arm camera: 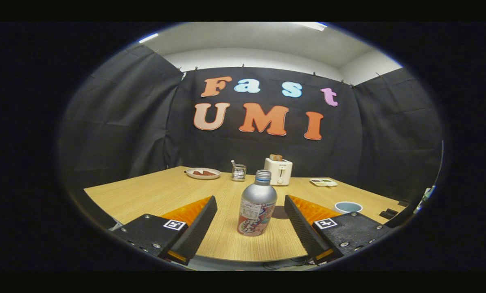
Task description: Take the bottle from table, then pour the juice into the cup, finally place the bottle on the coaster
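Note:
A silver bottle point(257, 204) with a printed label and a ridged neck stands upright on the wooden table point(157, 191), between my two fingers and slightly ahead of their tips. My gripper point(250, 202) is open wide; neither finger touches the bottle. A light blue cup point(348, 207) sits on the table just beyond my right finger point(304, 221). A dark round coaster point(281, 212) lies flat behind the bottle, partly hidden by it and by the right finger.
At the back of the table stand a white toaster point(279, 171) with toast in it, a small metal holder point(238, 172), a plate point(203, 173) with reddish food to the left, and a small tray point(323, 182) to the right. Black cloth walls enclose the table.

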The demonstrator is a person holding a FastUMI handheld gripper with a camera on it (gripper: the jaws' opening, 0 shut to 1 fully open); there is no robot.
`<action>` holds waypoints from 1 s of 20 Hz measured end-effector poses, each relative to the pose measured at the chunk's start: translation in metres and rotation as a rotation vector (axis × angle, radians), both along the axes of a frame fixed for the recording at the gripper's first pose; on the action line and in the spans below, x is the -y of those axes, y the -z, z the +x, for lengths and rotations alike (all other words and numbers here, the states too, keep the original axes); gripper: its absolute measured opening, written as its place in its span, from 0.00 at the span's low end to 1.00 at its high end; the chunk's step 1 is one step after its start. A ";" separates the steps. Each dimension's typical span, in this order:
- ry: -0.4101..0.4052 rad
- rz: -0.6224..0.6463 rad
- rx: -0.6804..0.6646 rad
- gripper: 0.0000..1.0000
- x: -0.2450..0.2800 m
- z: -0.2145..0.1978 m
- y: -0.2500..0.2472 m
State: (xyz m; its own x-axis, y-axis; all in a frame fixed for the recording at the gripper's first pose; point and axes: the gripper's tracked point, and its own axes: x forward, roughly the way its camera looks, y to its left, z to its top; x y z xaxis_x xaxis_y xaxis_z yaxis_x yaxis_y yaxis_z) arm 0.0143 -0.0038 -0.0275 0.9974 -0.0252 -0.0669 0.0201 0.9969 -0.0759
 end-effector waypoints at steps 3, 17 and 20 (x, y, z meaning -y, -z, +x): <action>0.010 0.018 -0.022 0.98 0.004 0.008 0.010; 0.029 0.122 -0.067 0.98 0.019 0.067 0.041; 0.026 0.122 -0.091 0.98 0.017 0.074 0.053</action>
